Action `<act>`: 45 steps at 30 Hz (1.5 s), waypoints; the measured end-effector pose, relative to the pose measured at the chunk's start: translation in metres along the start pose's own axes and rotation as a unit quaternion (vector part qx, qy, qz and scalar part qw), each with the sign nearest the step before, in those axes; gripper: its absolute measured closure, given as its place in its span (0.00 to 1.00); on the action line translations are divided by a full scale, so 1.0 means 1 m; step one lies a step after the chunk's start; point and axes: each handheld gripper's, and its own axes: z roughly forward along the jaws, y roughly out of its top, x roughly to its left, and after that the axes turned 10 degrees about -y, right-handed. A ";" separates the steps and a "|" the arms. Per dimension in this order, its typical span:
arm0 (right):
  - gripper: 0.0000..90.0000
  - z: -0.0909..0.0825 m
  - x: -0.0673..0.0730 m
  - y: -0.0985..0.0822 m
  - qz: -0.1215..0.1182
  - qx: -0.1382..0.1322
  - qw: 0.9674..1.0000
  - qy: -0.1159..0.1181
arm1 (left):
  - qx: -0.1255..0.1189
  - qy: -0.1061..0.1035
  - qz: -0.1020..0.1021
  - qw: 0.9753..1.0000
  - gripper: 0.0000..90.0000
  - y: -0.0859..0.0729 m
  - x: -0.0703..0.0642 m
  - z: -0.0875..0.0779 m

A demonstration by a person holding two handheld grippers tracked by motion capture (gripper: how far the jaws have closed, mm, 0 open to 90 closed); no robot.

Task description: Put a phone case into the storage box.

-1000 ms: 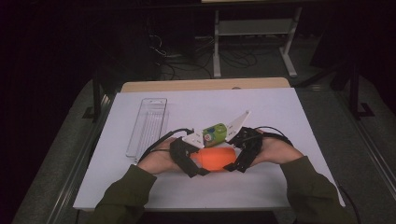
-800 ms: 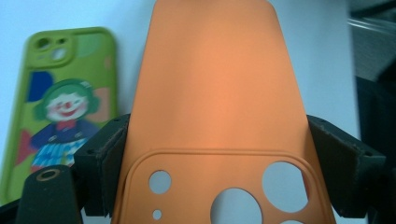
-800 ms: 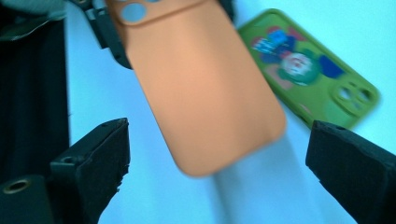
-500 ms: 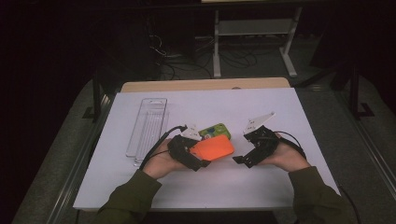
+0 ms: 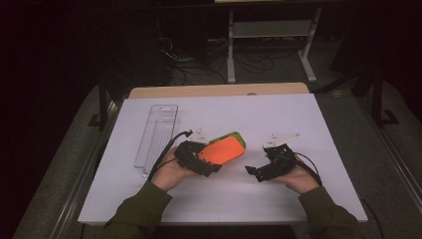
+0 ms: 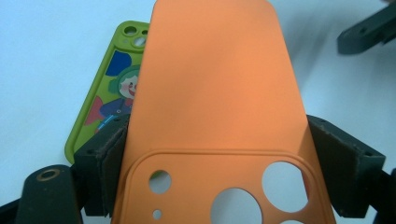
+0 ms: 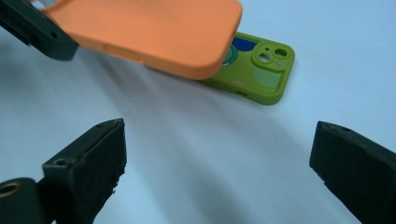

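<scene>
You are holding the orange phone case (image 5: pixel 222 151) raised off the table, its long axis running away from your left gripper (image 5: pixel 198 158) toward the table's far right, camera-cutout end clamped between the jaws. Beneath its far end the green phone case (image 7: pixel 256 70) is lying flat on the white table (image 5: pixel 318 119). Your right gripper (image 5: pixel 268 167) is hovering nearby, jaws spread wide on nothing. A clear tray (image 5: pixel 157 133) is sitting to the left; dark floor, cables and a metal stand are lying beyond.
</scene>
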 end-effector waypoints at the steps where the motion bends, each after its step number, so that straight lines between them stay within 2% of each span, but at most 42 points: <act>1: 0.04 0.004 0.003 -0.001 -0.013 -0.002 1.000 -0.012 | -0.002 0.001 -0.002 1.000 0.17 0.000 0.000 0.000; 4: 0.04 0.007 0.005 -0.001 -0.016 -0.005 1.000 -0.015 | -0.003 0.002 -0.006 1.000 0.17 0.000 0.000 0.000; 5: 0.03 0.009 0.006 -0.001 -0.024 -0.007 0.999 -0.021 | 0.011 0.002 0.005 1.000 0.17 0.000 0.002 -0.002; 8: 0.04 0.012 0.011 -0.002 -0.056 -0.014 0.997 -0.050 | 0.012 0.003 0.005 1.000 0.17 -0.001 0.002 -0.002; 9: 0.04 0.012 0.011 -0.002 -0.056 -0.014 0.997 -0.050 | 0.012 0.003 0.005 1.000 0.17 -0.001 0.002 -0.002; 10: 0.03 0.013 0.013 -0.002 -0.067 -0.019 0.996 -0.059 | 0.012 0.003 0.005 1.000 0.17 -0.001 0.002 -0.002; 17: 0.03 0.013 0.015 -0.003 -0.086 -0.024 0.993 -0.076 | 0.011 0.002 0.006 1.000 0.17 -0.001 0.002 -0.002; 19: 0.03 0.012 0.018 -0.003 -0.099 -0.029 0.991 -0.084 | 0.010 0.002 0.007 1.000 0.17 -0.001 0.003 -0.002; 20: 0.03 0.012 0.018 -0.003 -0.099 -0.029 0.991 -0.084 | 0.010 0.002 0.007 1.000 0.17 -0.001 0.003 -0.002; 24: 0.04 0.011 0.021 -0.003 -0.132 -0.041 0.985 -0.103 | 0.011 0.001 0.006 1.000 0.17 -0.002 0.003 -0.002; 26: 0.04 0.011 0.022 -0.003 -0.137 -0.045 0.984 -0.105 | 0.010 0.001 0.005 1.000 0.17 -0.002 0.002 -0.001; 27: 0.04 0.010 0.024 -0.003 -0.144 -0.046 0.982 -0.110 | 0.011 0.000 0.005 1.000 0.17 -0.002 0.002 -0.001; 28: 0.04 0.010 0.026 -0.003 -0.165 -0.050 0.978 -0.120 | 0.012 0.001 0.007 1.000 0.17 -0.002 0.002 -0.001; 29: 0.04 0.010 0.026 -0.003 -0.165 -0.050 0.978 -0.120 | 0.009 0.001 0.004 1.000 0.17 -0.002 0.002 -0.001; 31: 0.04 0.011 0.028 -0.003 -0.179 -0.050 0.975 -0.126 | 0.003 0.000 -0.001 1.000 0.17 -0.002 0.001 0.000; 36: 0.04 0.012 0.033 -0.004 -0.211 -0.054 0.966 -0.139 | 0.004 0.000 0.003 1.000 0.17 -0.002 0.001 0.000; 37: 0.05 0.012 0.035 -0.004 -0.223 -0.058 0.962 -0.146 | 0.004 0.000 0.003 1.000 0.17 -0.002 0.002 0.000; 38: 0.04 0.012 0.036 -0.004 -0.229 -0.058 0.960 -0.150 | 0.004 0.000 0.003 1.000 0.17 -0.002 0.002 0.000; 39: 0.04 0.012 0.036 -0.004 -0.229 -0.058 0.960 -0.150 | 0.004 0.000 0.003 1.000 0.17 -0.002 0.002 0.000; 40: 0.05 0.012 0.037 -0.004 -0.238 -0.061 0.957 -0.152 | 0.004 0.000 0.004 1.000 0.17 -0.002 0.002 0.000; 41: 0.05 0.012 0.040 -0.004 -0.249 -0.064 0.953 -0.159 | 0.004 0.000 0.003 1.000 0.17 -0.002 0.002 0.000; 42: 0.05 0.012 0.040 -0.004 -0.249 -0.064 0.953 -0.159 | 0.004 0.000 0.003 1.000 0.17 -0.002 0.002 0.000; 44: 0.05 0.013 0.042 -0.005 -0.275 -0.061 0.944 -0.172 | 0.005 0.000 0.003 1.000 0.17 -0.002 0.002 0.000; 45: 0.05 0.013 0.042 -0.005 -0.275 -0.061 0.944 -0.172 | 0.005 0.000 0.003 1.000 0.17 -0.002 0.002 0.000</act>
